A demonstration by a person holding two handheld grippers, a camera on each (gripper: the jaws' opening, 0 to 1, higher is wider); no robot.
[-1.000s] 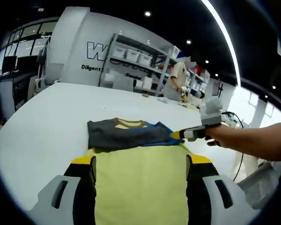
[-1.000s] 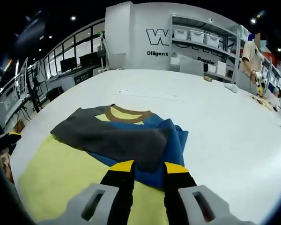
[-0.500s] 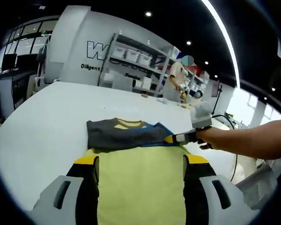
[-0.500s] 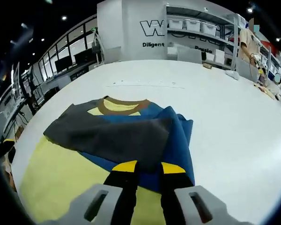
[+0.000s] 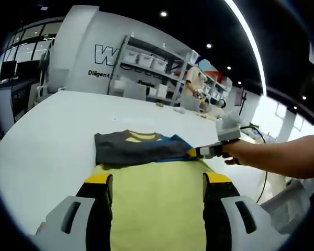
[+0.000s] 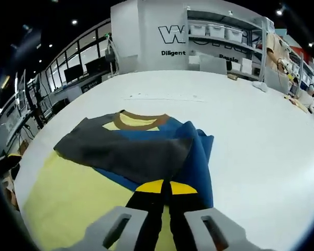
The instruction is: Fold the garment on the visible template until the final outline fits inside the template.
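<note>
The garment (image 5: 141,149) lies flat on the white table (image 5: 47,136). It has a brown collar (image 6: 137,120), a grey part (image 6: 125,149) folded across, a blue part (image 6: 196,157) on the right and a broad pale yellow area (image 6: 68,198) toward me. My left gripper (image 5: 158,180) hovers open over the yellow area, jaws wide apart with nothing between them. My right gripper (image 6: 165,185) has its jaws pressed together on the blue part's near edge. In the left gripper view it (image 5: 199,152) reaches in from the right, held by a person's hand (image 5: 235,151).
White table surface (image 6: 261,146) stretches around the garment, its edge falling away on the left (image 6: 21,157). Shelves with white bins (image 5: 146,65) and a standing person (image 5: 196,86) are far behind. Small items (image 6: 261,83) lie on the far right of the table.
The right gripper's jaws have closed together on the blue edge; they stood apart before. The left gripper stays open, hovering in about the same place.
</note>
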